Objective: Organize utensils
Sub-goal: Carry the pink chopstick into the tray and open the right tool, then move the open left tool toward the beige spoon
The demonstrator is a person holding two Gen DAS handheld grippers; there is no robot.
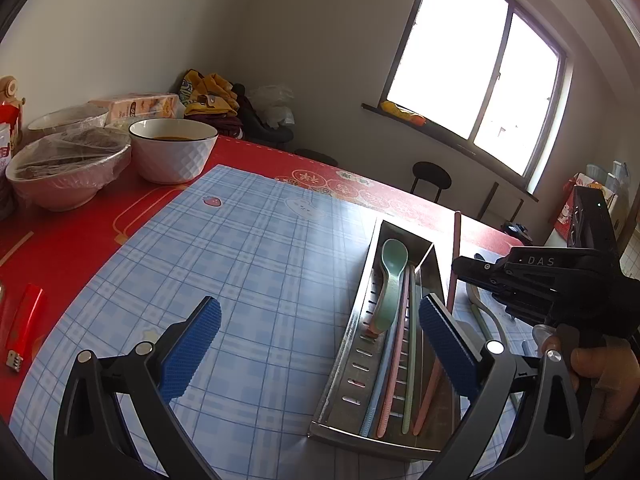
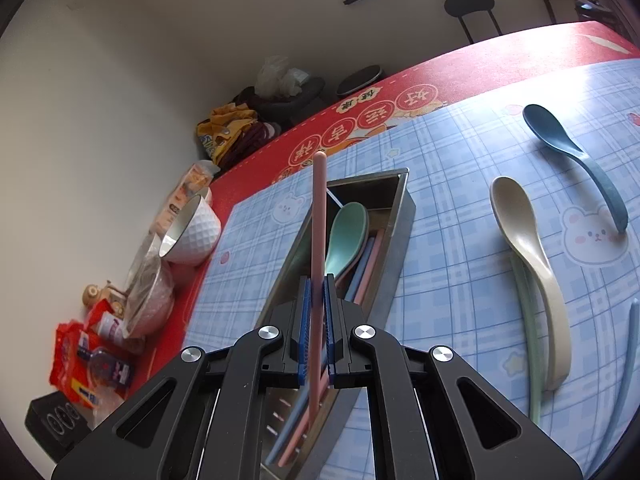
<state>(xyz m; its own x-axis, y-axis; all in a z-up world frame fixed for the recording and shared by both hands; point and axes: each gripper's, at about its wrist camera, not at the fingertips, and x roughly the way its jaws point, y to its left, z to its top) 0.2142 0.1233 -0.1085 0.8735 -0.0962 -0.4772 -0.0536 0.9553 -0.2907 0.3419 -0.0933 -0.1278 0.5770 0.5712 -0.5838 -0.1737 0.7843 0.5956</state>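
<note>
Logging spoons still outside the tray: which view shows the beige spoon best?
The right wrist view: the beige spoon lies whole on the blue checked mat. The left wrist view shows only a sliver behind the right claw.

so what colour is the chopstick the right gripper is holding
Pink. The chopstick clamped in the right gripper shows best in the right wrist view.

Left gripper (image 1: pixel 320 340) is pointing forward and down, jaws standing wide apart, blue ribbed pads (image 1: pixel 192 348) facing each other with nothing between them. Right gripper (image 2: pixel 316 312) is also tilting downward, blue pads (image 2: pixel 305 320) pressing together on a pink chopstick (image 2: pixel 319 240) that is sticking out ahead of the fingertips. A hand (image 1: pixel 600 384) is gripping the right gripper's handle at the left wrist view's right edge.
</note>
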